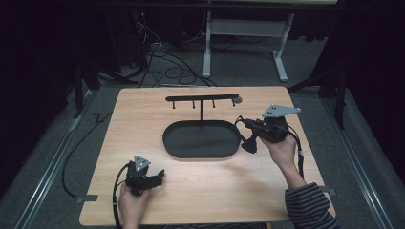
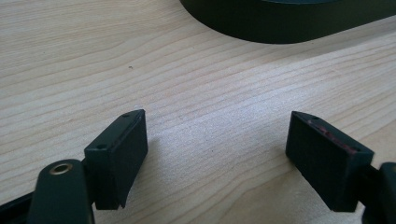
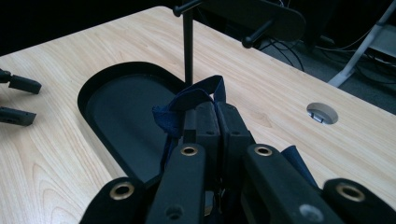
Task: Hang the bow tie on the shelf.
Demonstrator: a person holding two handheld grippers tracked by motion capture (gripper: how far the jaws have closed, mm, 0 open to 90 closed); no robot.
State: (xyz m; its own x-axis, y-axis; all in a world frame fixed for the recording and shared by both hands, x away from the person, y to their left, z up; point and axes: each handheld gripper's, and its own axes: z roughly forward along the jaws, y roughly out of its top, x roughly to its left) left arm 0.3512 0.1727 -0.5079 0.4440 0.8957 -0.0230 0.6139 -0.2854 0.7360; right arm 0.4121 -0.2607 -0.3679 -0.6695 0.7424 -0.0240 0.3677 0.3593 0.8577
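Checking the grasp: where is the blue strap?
The blue strap is pinched in the right gripper, above the black tray's right end.

Dim room, grey carpet [image 1: 239, 67], cables [image 1: 167, 71], perhaps a desk frame [image 1: 246, 28]

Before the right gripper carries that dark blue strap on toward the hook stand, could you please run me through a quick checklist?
1. Right gripper shut on the blue strap: ok.
2. Strap loop open above the jaws: ok.
3. Hook stand upright in its black tray: ok.
4. Pegs free of other items: ok.
5. Left gripper open over bare table, out of the way: ok.
6. How much strap hangs below: cannot tell.
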